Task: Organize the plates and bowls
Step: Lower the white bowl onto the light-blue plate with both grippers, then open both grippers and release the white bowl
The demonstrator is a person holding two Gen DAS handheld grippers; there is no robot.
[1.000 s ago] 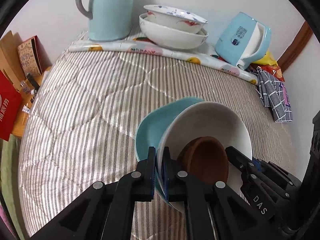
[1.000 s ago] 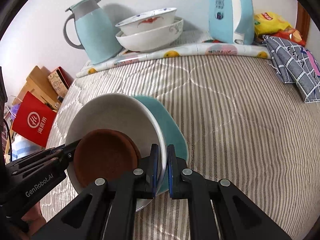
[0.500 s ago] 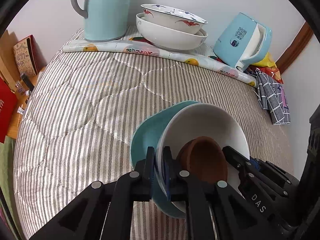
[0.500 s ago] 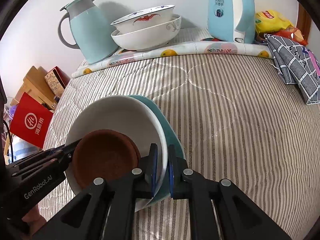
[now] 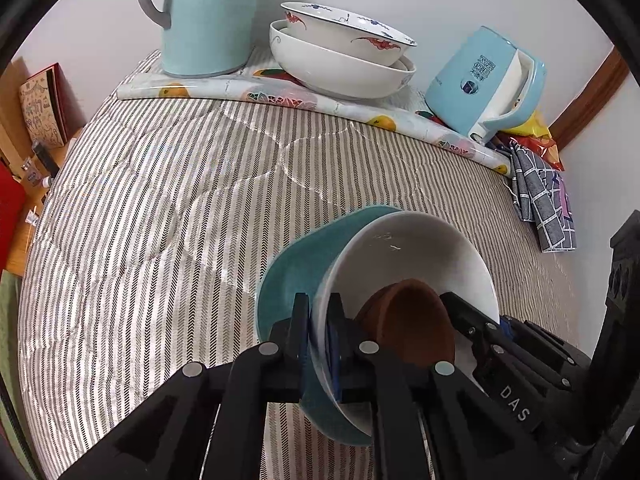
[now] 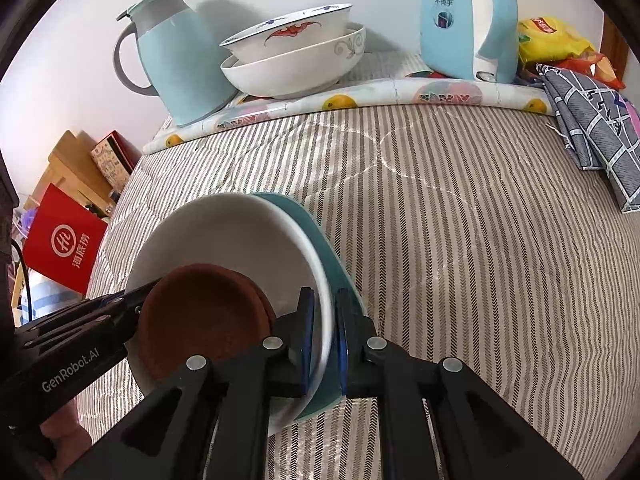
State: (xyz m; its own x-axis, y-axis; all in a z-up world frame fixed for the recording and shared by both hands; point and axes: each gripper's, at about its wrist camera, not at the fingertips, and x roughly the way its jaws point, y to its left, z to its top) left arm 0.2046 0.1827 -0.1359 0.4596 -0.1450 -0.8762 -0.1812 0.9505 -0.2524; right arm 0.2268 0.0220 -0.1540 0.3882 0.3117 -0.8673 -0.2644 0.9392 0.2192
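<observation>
Bed (image 5: 152,208): striped cover bare from the middle to the far edge, where two nested bowls (image 5: 340,60) wait.
Held stack: teal plate (image 5: 280,280), white bowl (image 5: 420,248), brown dish (image 5: 416,328), tilted above the near edge.
Left gripper (image 5: 318,332): clamps the stack's left rim.
Right gripper (image 6: 322,336): clamps the opposite rim.

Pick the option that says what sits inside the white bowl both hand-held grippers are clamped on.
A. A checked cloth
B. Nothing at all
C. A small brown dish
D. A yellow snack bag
C: a small brown dish lies in the white bowl, which is nested in a teal plate, with the left hand-held gripper and right hand-held gripper pinching opposite rims.
</observation>
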